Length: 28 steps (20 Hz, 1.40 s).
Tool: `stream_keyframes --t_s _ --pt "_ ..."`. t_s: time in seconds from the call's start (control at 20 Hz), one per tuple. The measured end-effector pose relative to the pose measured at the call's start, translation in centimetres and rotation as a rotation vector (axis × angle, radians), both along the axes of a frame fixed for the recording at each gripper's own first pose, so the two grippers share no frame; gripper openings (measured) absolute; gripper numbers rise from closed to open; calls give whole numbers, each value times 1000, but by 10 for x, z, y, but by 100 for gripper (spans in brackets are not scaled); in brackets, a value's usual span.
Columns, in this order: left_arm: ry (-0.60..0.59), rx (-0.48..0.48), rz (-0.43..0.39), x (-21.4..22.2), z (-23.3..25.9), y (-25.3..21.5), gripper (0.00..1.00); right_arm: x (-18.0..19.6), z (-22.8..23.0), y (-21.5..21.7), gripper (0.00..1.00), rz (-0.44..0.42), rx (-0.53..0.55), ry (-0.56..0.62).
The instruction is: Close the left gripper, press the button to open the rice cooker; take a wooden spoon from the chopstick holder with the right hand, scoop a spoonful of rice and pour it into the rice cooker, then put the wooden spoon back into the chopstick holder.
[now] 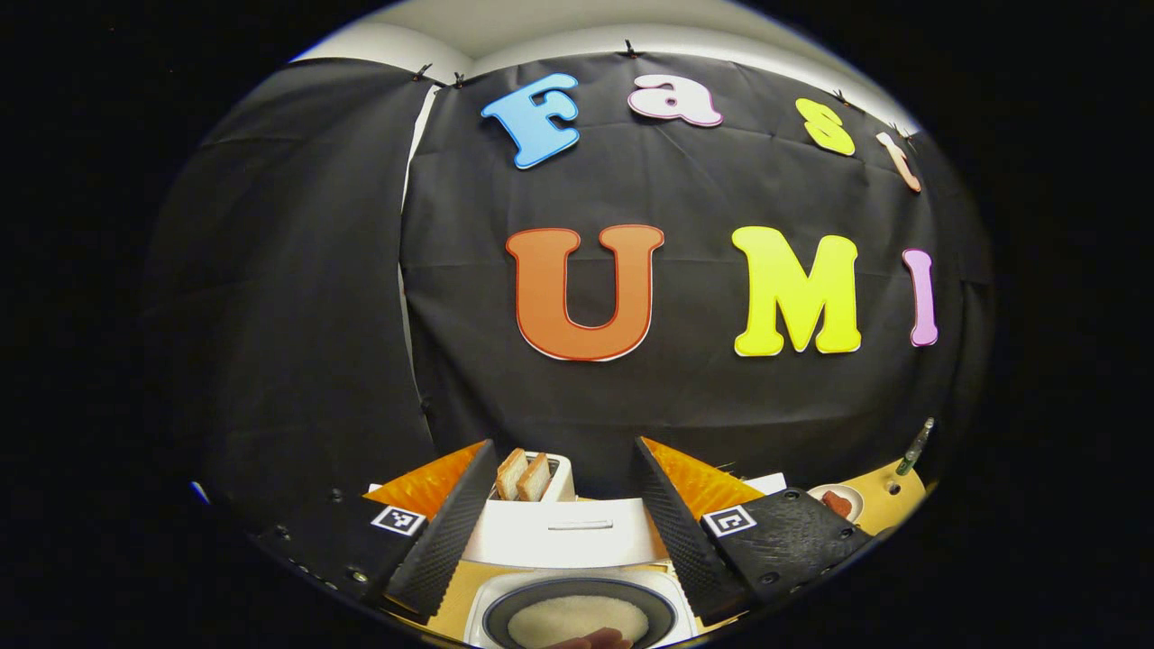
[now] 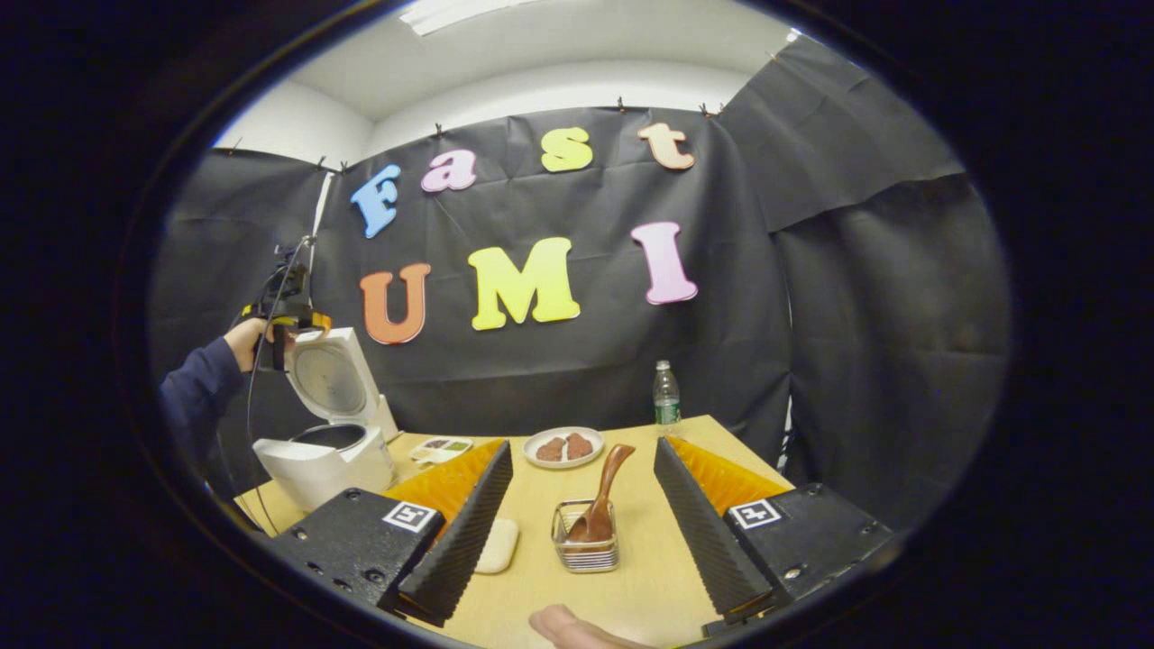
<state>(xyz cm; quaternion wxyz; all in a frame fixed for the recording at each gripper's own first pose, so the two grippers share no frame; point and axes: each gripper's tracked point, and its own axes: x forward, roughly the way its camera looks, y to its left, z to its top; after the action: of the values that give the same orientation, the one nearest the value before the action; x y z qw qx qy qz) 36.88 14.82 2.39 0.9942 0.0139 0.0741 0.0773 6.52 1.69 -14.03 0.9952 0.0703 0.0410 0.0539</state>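
Observation:
My left gripper (image 1: 566,446) is open, held high over the white rice cooker (image 1: 577,590). The cooker's lid (image 1: 563,532) stands raised, and the dark-rimmed pot holds something white and grainy. In the right gripper view the same cooker (image 2: 325,455) sits at the table's left end with its lid (image 2: 332,379) up. A hand in a dark blue sleeve holds the left gripper (image 2: 287,315) by the lid's top. My right gripper (image 2: 583,446) is open. Between and ahead of its fingers, a wooden spoon (image 2: 609,482) stands in a wire chopstick holder (image 2: 586,541).
A toaster (image 1: 532,478) with two bread slices stands behind the cooker. On the wooden table (image 2: 649,577) are a plate of brown pieces (image 2: 563,446), a water bottle (image 2: 666,394), a small compartment dish (image 2: 439,448) and a pale flat block (image 2: 496,545). A fingertip (image 2: 568,628) shows at the bottom edge.

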Motion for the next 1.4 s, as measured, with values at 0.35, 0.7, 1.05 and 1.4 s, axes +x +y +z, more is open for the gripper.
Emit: stream_keyframes --t_s 0.35,0.7,1.05,1.4 --pt "118 -32 -18 -35 -34 -9 96 -17 7 0 100 -9 13 -23" --pt "289 -81 -42 -76 -94 -17 95 -28 1 12 100 23 33 -5" --pt "308 -46 -62 -96 -128 -27 97 -40 -8 26 100 43 19 -4" --pt "354 -57 -77 -126 -173 -30 98 -57 -18 41 100 72 -8 3"
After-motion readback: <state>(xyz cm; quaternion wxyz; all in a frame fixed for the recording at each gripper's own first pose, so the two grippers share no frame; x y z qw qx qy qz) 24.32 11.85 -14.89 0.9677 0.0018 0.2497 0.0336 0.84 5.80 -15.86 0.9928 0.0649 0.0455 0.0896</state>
